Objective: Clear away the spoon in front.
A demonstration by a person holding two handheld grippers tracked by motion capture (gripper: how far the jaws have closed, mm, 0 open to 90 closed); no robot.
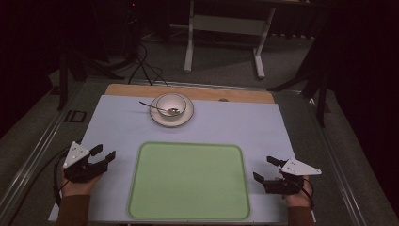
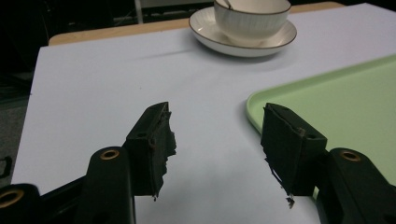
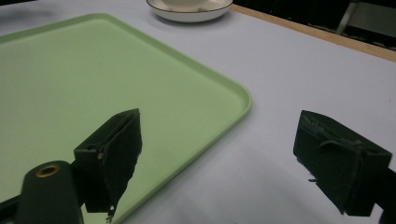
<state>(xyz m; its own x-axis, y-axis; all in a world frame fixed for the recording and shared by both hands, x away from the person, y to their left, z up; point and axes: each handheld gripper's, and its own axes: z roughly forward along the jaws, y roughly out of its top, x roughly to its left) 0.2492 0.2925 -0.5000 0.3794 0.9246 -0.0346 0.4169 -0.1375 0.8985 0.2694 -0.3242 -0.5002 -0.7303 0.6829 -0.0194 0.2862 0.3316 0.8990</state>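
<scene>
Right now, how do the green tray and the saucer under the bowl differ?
The green tray is a rounded rectangle, far larger, and bare; the saucer is round, white with a dark rim line, and carries a bowl with a spoon. The tray lies near, between the grippers; the saucer sits farther back. Both rest flat on the pale mat.

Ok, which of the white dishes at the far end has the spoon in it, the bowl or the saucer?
The white ribbed bowl holds the metal spoon, whose handle sticks out over its left rim. The wide white saucer only sits underneath the bowl.
</scene>
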